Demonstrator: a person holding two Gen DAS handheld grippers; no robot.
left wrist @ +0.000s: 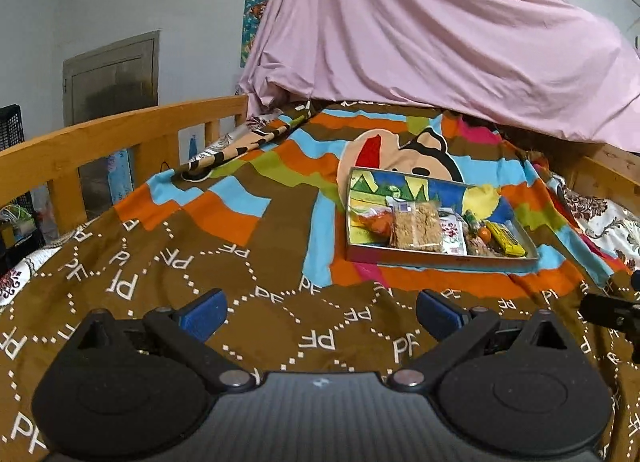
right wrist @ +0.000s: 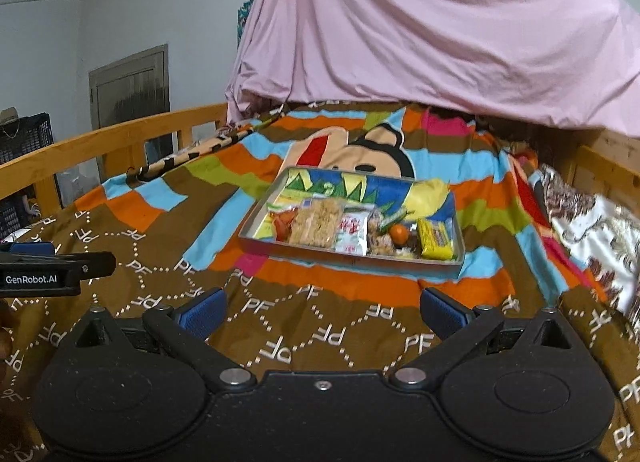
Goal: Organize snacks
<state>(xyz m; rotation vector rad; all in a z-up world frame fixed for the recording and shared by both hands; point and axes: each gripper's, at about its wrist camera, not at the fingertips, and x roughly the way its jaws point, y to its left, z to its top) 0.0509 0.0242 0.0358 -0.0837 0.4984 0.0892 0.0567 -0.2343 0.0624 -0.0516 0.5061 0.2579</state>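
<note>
**Both claws spread and empty, snacks gathered in the tin**

Left wrist view: the left claw hangs above the brown patterned bedspread with its blue pads wide apart and nothing between them. Ahead and to the right, well apart from it, a shallow metal tray lies flat on the bed. The snacks sit side by side inside it: an orange packet, a clear bag of crumbly biscuit, a white sachet and a yellow bar. The tray's raised rim probably keeps them from sliding on the soft bedding.

Right wrist view: the right claw is likewise spread and empty, aimed nearly straight at the tray, which lies near its tips. The left gripper's body juts in from the left edge. No snack shows loose on the cover, so the sorting looks largely done, or the claws are positioned for a rearrangement. A pink sheet drapes the far end of the bed.
</note>
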